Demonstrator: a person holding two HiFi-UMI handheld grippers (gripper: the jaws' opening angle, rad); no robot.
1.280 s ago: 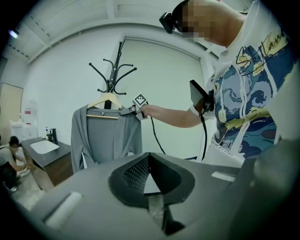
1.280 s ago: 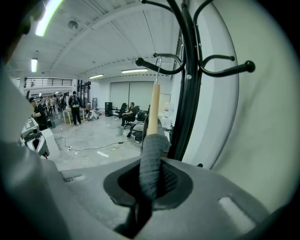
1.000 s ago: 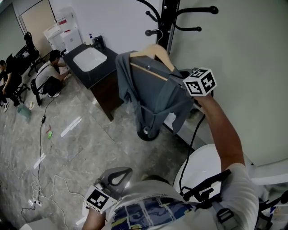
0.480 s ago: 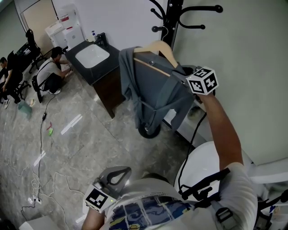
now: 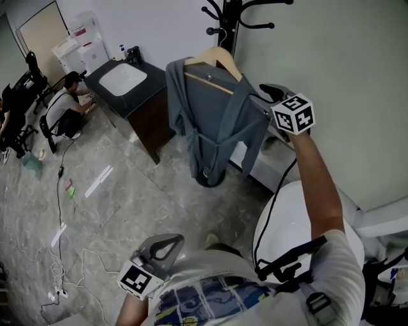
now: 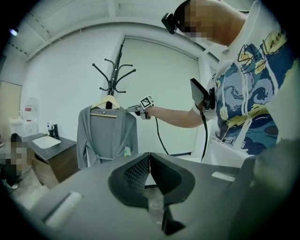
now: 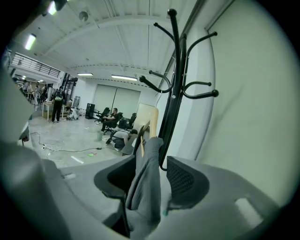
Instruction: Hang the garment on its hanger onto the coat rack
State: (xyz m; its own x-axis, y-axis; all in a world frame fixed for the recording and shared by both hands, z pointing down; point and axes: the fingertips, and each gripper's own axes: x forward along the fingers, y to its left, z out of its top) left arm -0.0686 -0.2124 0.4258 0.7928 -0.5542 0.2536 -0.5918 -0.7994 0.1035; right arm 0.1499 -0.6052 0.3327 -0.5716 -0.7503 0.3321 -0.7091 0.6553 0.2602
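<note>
A grey robe-like garment (image 5: 217,121) hangs on a wooden hanger (image 5: 213,60), whose hook sits at a lower peg of the black coat rack (image 5: 231,19). My right gripper (image 5: 268,95) is at the garment's right shoulder. Its jaws are opening, and the grey fabric (image 7: 147,183) runs loosely between the spread pads, with the hanger (image 7: 149,124) and the rack pole (image 7: 176,84) just beyond. My left gripper (image 5: 167,245) stays low by my body, shut on nothing. Its view shows the garment (image 6: 105,136) on the rack (image 6: 112,77) from afar.
A dark cabinet with a white sink (image 5: 124,83) stands left of the rack. A person (image 5: 67,105) crouches beside it. Cables (image 5: 60,210) trail over the marble floor. A white round seat (image 5: 280,235) is at my right, close to the wall.
The right gripper's jaws have spread apart from the garment's shoulder. The garment has swung less bunched and now hangs straighter under the rack. The left gripper has not moved.
</note>
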